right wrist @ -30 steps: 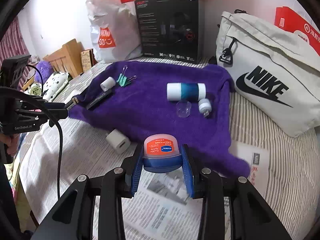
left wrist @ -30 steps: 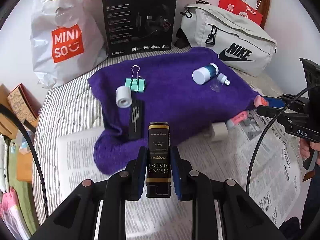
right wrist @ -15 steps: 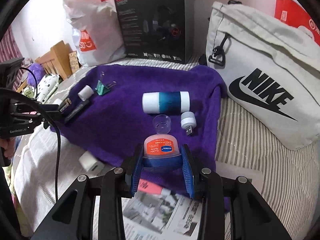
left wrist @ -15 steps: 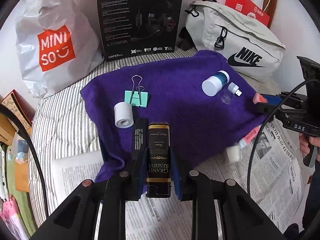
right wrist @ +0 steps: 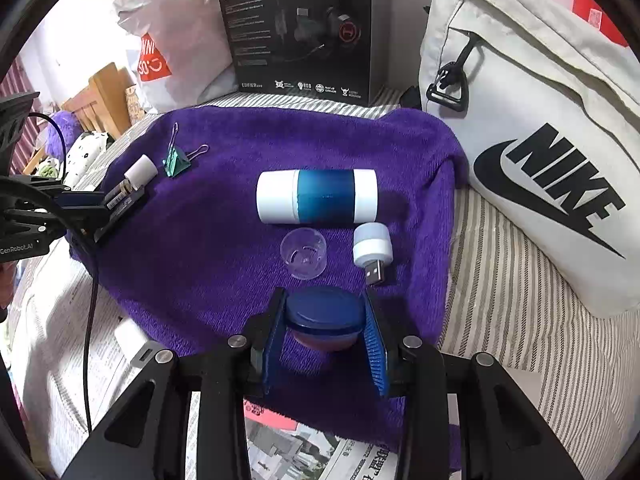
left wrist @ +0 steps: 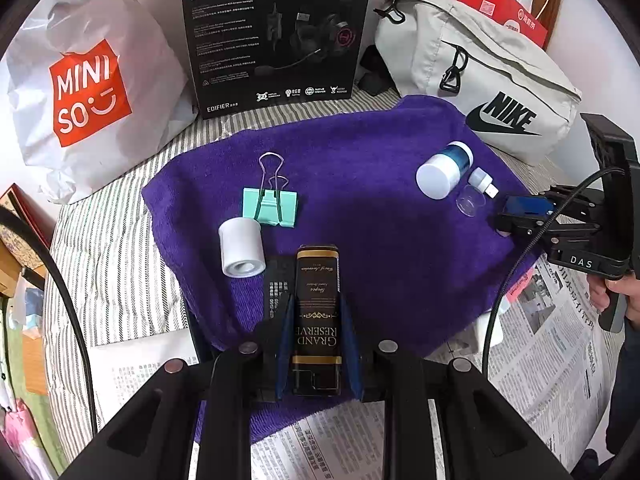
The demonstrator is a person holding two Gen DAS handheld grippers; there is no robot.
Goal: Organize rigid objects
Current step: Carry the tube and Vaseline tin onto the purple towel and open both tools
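Note:
My left gripper (left wrist: 314,304) is shut on a black "Grand Reserve" box (left wrist: 317,312), held low over the purple towel (left wrist: 372,216) beside a flat black box (left wrist: 276,288). My right gripper (right wrist: 325,312) is shut on a small blue-lidded jar (right wrist: 325,314), tilted lid-forward just above the towel (right wrist: 224,248). On the towel lie a white and blue bottle (right wrist: 317,197), a clear cap (right wrist: 303,253), a white USB plug (right wrist: 370,249), a green binder clip (left wrist: 271,206) and a white roll (left wrist: 241,247).
A black headset box (left wrist: 276,32), a Miniso bag (left wrist: 88,88) and a Nike bag (right wrist: 532,140) stand along the back. Newspaper (left wrist: 548,344) lies in front, with a white charger (right wrist: 130,338) at the towel's edge.
Both grippers have moved forward from the newspaper over the towel with their objects. The jar in my right gripper has tipped, so its lid now faces forward instead of its label.

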